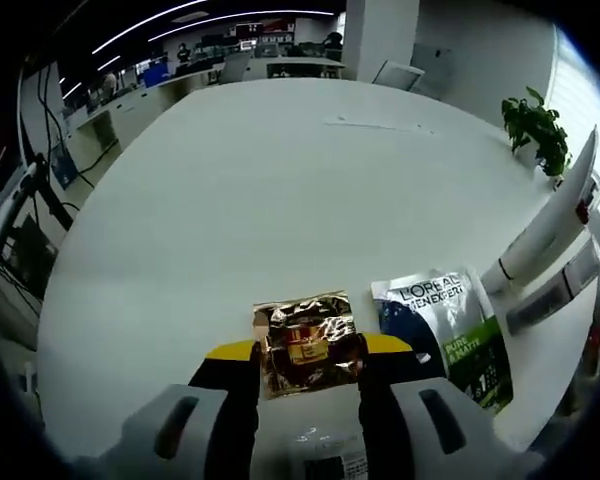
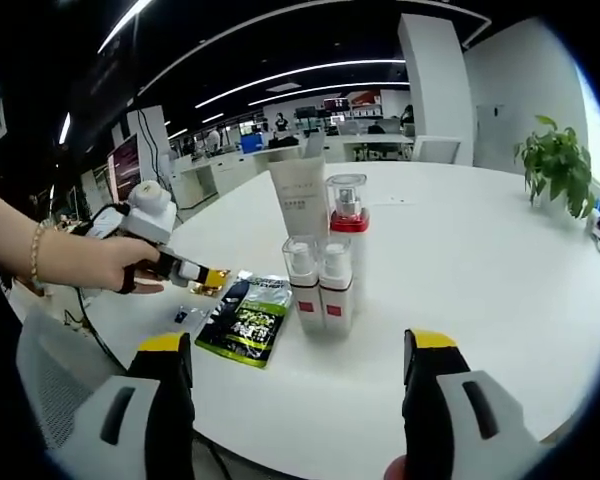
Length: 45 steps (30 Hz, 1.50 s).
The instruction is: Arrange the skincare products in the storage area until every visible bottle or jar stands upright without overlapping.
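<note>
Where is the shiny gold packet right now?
In the left gripper view, the gold packet sits between the left claw, low on the white table, just left of the L'Oreal sachet.

The sachet (image 1: 448,332) reads "L'OREAL MEN EXPERT" and "PURE & MATTE".
</note>
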Each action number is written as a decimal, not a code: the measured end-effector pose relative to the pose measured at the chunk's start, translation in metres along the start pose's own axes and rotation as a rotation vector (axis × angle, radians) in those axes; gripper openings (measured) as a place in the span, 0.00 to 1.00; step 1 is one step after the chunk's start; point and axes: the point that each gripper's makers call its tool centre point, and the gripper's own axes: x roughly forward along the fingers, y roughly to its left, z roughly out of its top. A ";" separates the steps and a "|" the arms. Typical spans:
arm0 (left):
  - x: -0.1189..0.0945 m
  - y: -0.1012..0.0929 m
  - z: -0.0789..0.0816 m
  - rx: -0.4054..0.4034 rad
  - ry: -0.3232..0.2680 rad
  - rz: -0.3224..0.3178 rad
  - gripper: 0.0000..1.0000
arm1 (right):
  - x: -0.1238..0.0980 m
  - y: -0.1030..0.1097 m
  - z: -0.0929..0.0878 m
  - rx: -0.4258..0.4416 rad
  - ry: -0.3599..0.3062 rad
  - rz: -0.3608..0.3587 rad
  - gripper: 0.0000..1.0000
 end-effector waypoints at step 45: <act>-0.081 0.048 -0.006 -0.228 -0.167 -0.046 0.57 | 0.001 0.017 0.000 -0.088 0.003 0.069 0.86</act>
